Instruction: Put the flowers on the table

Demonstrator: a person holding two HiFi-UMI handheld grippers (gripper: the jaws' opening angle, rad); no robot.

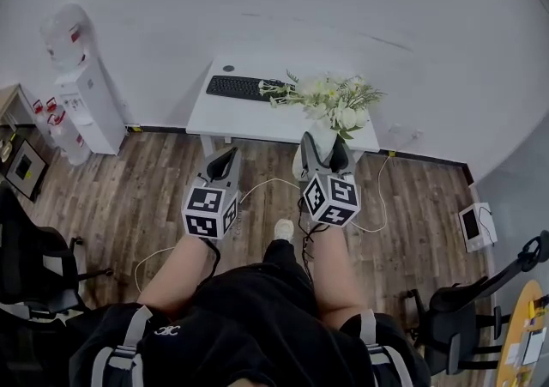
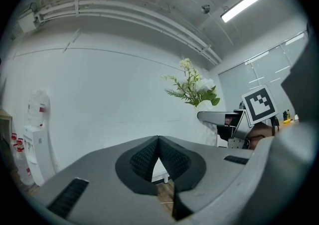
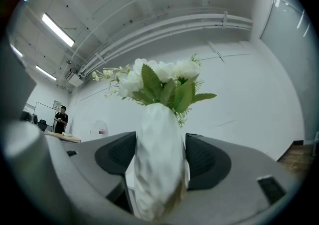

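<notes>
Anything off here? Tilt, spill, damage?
Nothing stands out. The white vase sits upright between the fingers of the right gripper, flowers intact, nothing spilled. Only a loose white cable trails on the floor near the table.

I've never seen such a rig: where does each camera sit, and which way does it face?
Head view: on the person's head, looking down at table, floor, forearms, left gripper and right gripper.
Left gripper view: on that gripper, facing the wall past its shut jaws.
Right gripper view: on that gripper, along jaws clamping the vase.
Shared by all: the flowers.
</notes>
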